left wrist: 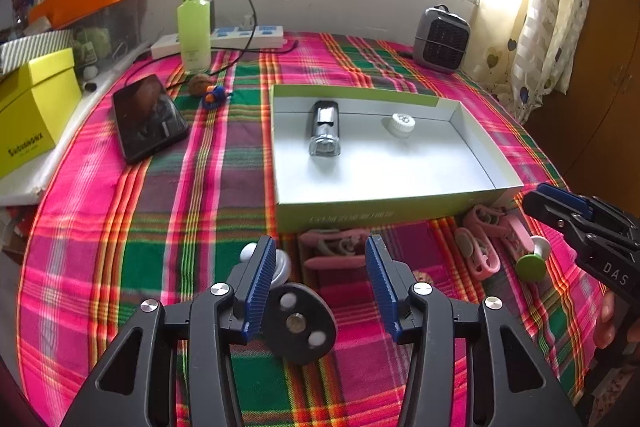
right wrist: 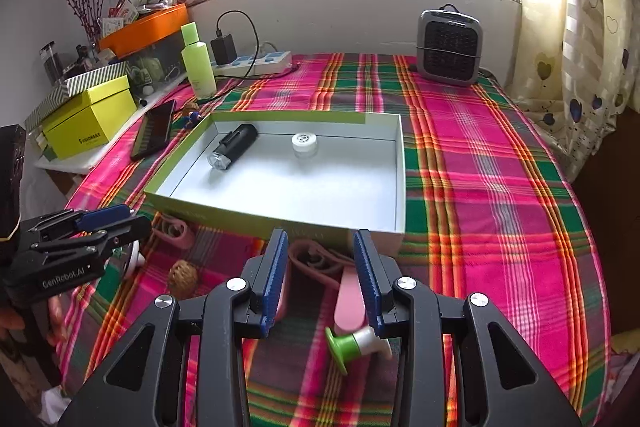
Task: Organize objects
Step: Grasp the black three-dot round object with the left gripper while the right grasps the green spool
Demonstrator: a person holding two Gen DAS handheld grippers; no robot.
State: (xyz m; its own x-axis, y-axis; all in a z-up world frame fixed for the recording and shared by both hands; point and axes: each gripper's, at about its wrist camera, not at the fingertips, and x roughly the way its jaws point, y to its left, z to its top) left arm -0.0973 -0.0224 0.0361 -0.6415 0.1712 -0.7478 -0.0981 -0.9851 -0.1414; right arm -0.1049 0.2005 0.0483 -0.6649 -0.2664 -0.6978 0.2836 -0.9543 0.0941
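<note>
Both claws are held low over the tabletop (right wrist: 500, 167), just before the shallow box (left wrist: 384, 205). The left claw (left wrist: 322, 279) and right claw (right wrist: 320, 279) are spread wide and hold nothing. Two things are counted inside the box: one flashlight (left wrist: 325, 133) and one white cap (left wrist: 401, 124). One green-and-white spool (right wrist: 354, 345) lies below the right claw.

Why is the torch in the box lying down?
It does lie on its side: the torch rests flat on the floor of the box, lens toward the cameras. Why, the pictures cannot tell.
</note>
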